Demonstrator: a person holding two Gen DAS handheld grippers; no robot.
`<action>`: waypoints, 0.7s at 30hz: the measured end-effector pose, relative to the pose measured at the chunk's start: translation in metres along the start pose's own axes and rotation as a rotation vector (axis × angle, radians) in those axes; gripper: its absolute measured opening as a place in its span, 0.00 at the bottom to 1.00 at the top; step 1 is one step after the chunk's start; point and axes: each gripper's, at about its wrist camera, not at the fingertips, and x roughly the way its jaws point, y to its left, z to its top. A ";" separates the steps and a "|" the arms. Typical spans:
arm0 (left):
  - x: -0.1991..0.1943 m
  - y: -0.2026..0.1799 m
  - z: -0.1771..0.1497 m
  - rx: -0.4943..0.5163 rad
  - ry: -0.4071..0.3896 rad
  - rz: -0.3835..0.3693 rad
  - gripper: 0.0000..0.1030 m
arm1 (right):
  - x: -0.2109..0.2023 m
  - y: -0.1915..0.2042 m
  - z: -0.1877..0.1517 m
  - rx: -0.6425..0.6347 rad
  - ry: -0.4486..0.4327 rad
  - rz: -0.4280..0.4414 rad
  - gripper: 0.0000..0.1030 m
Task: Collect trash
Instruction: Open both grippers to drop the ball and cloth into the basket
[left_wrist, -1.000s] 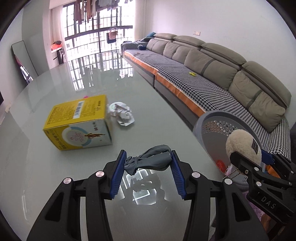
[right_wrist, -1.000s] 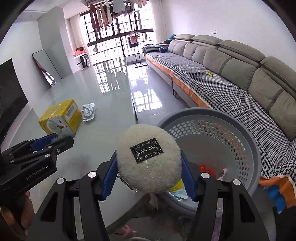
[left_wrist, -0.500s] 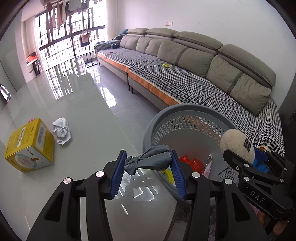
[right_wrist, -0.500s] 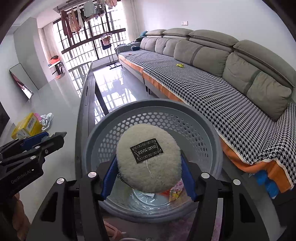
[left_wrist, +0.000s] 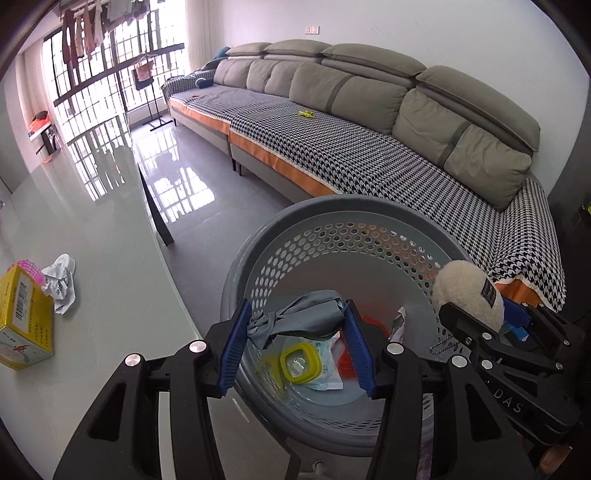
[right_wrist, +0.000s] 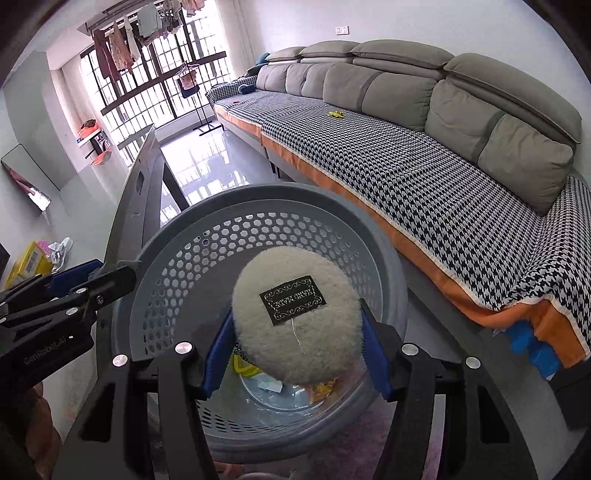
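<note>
Over a grey perforated basket (left_wrist: 369, 229), the left hand-held gripper (left_wrist: 295, 345) has a knotted grey cloth (left_wrist: 299, 319) between its blue pads as its jaws are opening; the cloth touches both pads. To its right, the right hand-held gripper (right_wrist: 297, 349) clamps a round cream fleece pouch (right_wrist: 295, 321) with a black label, a bead chain dangling beneath it in the left wrist view. Both point down into the basket, which stands on the floor against the table (left_wrist: 110, 295) edge. At the basket's bottom lie a yellow ring (left_wrist: 299, 363) on a clear wrapper, plus red and white scraps. Back on the glossy table, to the left, remain a yellow box (left_wrist: 24, 321) and a crumpled white paper (left_wrist: 59, 282) just beside it, with something pink behind the box. Beyond the basket runs a long grey sofa (right_wrist: 461, 122) with a houndstooth cover; clothes hang at the barred window (right_wrist: 155, 74) at the far end.
</note>
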 end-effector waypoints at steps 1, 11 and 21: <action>0.000 0.000 0.000 0.000 0.001 0.000 0.49 | 0.000 -0.001 0.000 0.001 -0.001 0.001 0.58; -0.001 -0.001 0.002 -0.006 -0.008 0.017 0.62 | -0.003 -0.001 0.000 -0.001 -0.016 0.002 0.65; -0.006 0.004 0.001 -0.018 -0.013 0.021 0.62 | -0.003 0.005 0.001 -0.007 -0.009 0.005 0.65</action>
